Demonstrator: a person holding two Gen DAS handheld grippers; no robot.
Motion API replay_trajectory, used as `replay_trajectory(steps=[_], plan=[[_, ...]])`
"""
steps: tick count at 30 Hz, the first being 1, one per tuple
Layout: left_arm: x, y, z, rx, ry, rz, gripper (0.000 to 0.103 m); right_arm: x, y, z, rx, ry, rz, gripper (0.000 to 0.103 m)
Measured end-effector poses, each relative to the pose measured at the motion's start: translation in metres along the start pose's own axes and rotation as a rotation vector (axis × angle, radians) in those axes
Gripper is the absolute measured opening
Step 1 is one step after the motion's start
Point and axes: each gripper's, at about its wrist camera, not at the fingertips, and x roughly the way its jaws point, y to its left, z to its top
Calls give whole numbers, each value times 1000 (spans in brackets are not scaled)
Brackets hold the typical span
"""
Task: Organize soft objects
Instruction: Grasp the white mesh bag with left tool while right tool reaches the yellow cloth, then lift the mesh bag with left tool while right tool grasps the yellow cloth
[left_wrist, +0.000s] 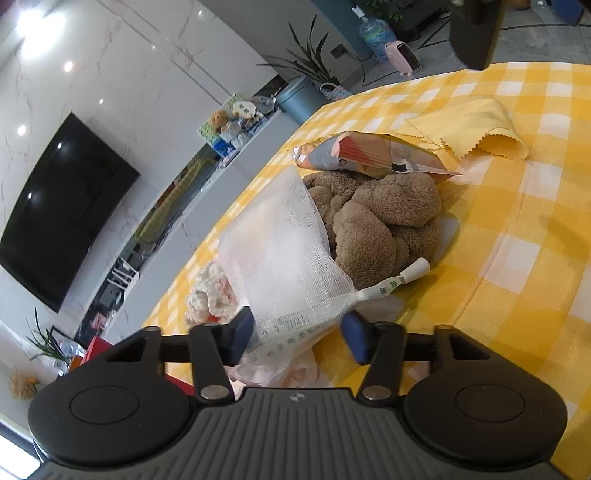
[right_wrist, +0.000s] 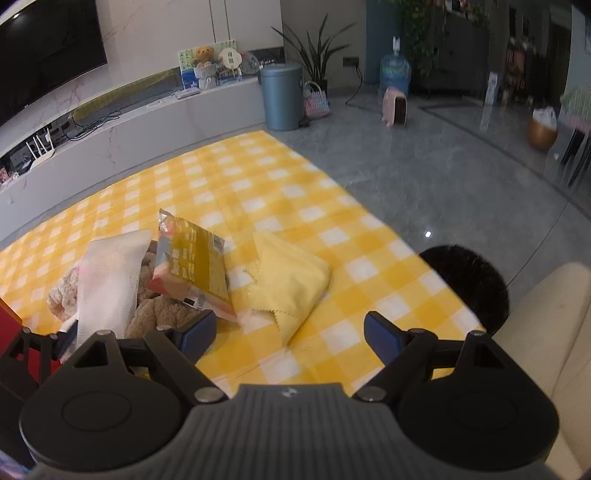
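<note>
With the left gripper (left_wrist: 297, 338) half-closed around the white gauze mesh pouch (left_wrist: 284, 258) leaning on the brown plush toy (left_wrist: 384, 225), pinch its gathered neck squarely; the right gripper (right_wrist: 286, 334) hangs open, empty.

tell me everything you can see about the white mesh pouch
The white mesh pouch is a translucent gauze-like bag, gathered at one corner into a white printed ribbon tag. It stands tilted, leaning against the brown plush toy, with a cream knitted item beside it. Its lower end sits between the left gripper pads, which look not yet pressed onto it.
</note>
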Motion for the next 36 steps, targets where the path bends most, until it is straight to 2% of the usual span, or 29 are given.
replay_trajectory(steps=[1,3,4,5,10,14,18,22,24,28,33,36], plan=[[-1,0,-1,8,-6,0,34,2,-3,1,15,6,10,86],[-5,2,-2,6,-6,-19,16,6,-10,3,54,11,38,86],[-7,5,-3,-8,-4,-38,9,9,-14,4,82,14,52,86],[-11,8,-4,-29,-2,-53,7,12,-20,6,117,16,61,86],[-30,33,-7,-139,-12,-151,4,35,-39,14,263,39,41,86],[-48,68,-7,-256,-18,-257,4,54,-42,17,315,64,21,86],[-73,107,-7,-377,-83,-339,4,71,-34,21,276,98,1,86],[-94,139,-11,-469,-125,-379,4,85,-31,26,266,124,8,86],[-99,151,-16,-510,-132,-407,4,91,-25,29,220,115,-2,86],[-98,172,-29,-592,-130,-444,4,108,-13,31,120,144,-56,86],[-80,189,-41,-701,-123,-485,4,113,-1,27,44,166,-25,86],[-67,194,-44,-743,-102,-500,4,117,7,26,-12,174,-42,85]])
